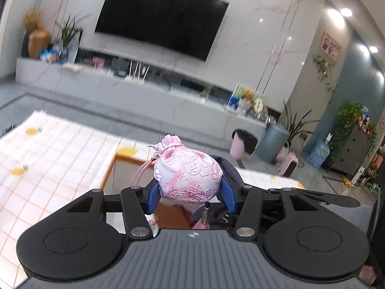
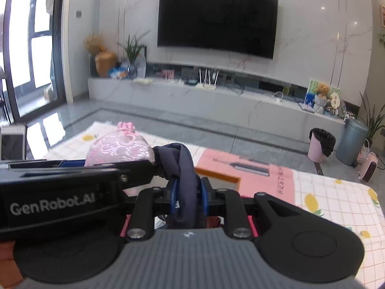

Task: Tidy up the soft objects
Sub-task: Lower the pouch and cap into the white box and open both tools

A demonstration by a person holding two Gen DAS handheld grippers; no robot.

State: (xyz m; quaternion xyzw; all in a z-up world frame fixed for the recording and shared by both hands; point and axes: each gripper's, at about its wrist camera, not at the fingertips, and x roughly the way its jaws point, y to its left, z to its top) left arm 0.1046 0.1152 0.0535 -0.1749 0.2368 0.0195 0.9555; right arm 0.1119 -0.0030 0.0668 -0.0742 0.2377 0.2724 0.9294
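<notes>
A pink brocade drawstring pouch (image 1: 187,173) sits squeezed between the blue pads of my left gripper (image 1: 190,190), its cord and metal tassel hanging below. In the right wrist view the same pouch (image 2: 118,147) shows at the left, above the left gripper's black body (image 2: 60,187). My right gripper (image 2: 189,192) is shut on a dark navy cloth band (image 2: 185,166), which loops up and over beside the pouch. Both are held above an open box with an orange-brown rim (image 1: 109,168) and a pink flap (image 2: 252,168).
The box stands on a table with a white checked lemon-print cloth (image 1: 48,156). Beyond lie grey floor, a long TV bench (image 2: 216,96) under a wall TV (image 2: 216,21), a pink bin (image 2: 321,144), a grey bin (image 2: 351,142) and potted plants.
</notes>
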